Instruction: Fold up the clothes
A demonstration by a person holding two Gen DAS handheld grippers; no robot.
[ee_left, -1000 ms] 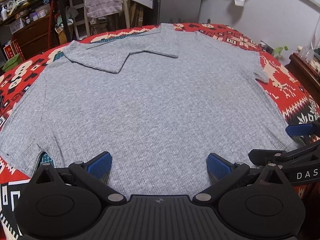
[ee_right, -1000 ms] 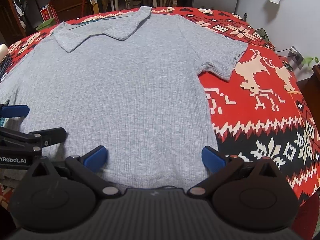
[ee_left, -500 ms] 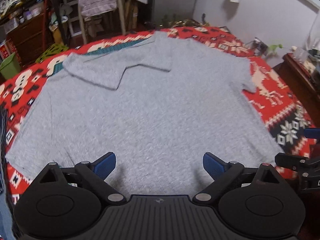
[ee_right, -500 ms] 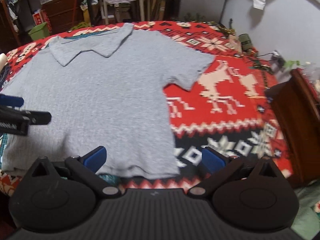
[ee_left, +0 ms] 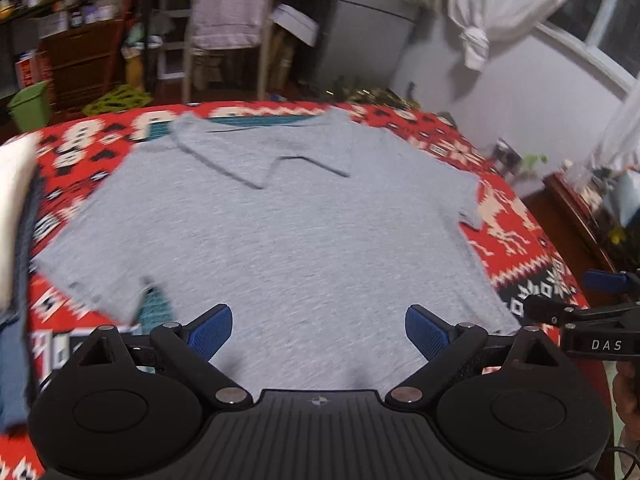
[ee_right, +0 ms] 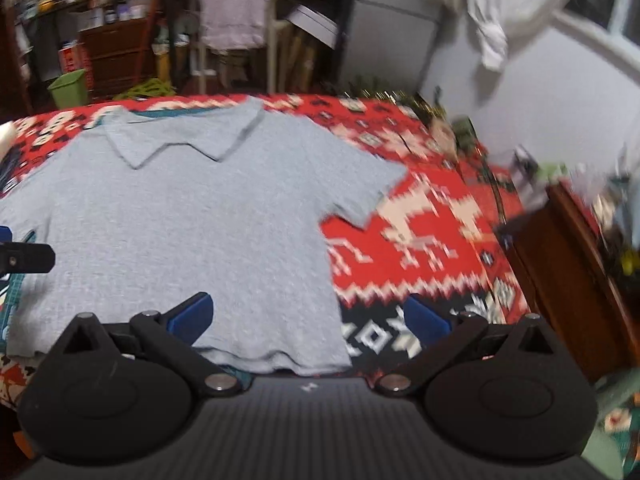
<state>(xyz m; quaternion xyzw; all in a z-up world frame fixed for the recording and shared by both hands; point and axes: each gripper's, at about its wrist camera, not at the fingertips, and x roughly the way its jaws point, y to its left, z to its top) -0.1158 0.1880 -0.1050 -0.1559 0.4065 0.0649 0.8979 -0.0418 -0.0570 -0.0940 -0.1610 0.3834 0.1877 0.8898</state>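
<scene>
A grey ribbed polo shirt point(ee_left: 280, 240) point(ee_right: 192, 216) lies flat on a red patterned blanket point(ee_left: 516, 240) point(ee_right: 420, 216), collar at the far end, hem toward me. My left gripper point(ee_left: 319, 330) hovers open above the hem with nothing between its blue pads. My right gripper point(ee_right: 308, 318) is open too, raised over the shirt's near right corner. Each gripper shows at the edge of the other's view: the right gripper point(ee_left: 600, 304) at the right edge, the left gripper point(ee_right: 20, 256) at the left edge.
A wooden cabinet point(ee_right: 576, 280) stands close to the table's right side. Behind the table are a chair draped with a pink towel point(ee_left: 228, 12), a green bin point(ee_right: 70, 88), cluttered shelves and a grey wall. Folded denim and white cloth point(ee_left: 16, 280) sit at the left edge.
Both grippers have risen and drawn back from the shirt's hem, so the whole shirt and the room behind show. The shirt itself has not moved.
</scene>
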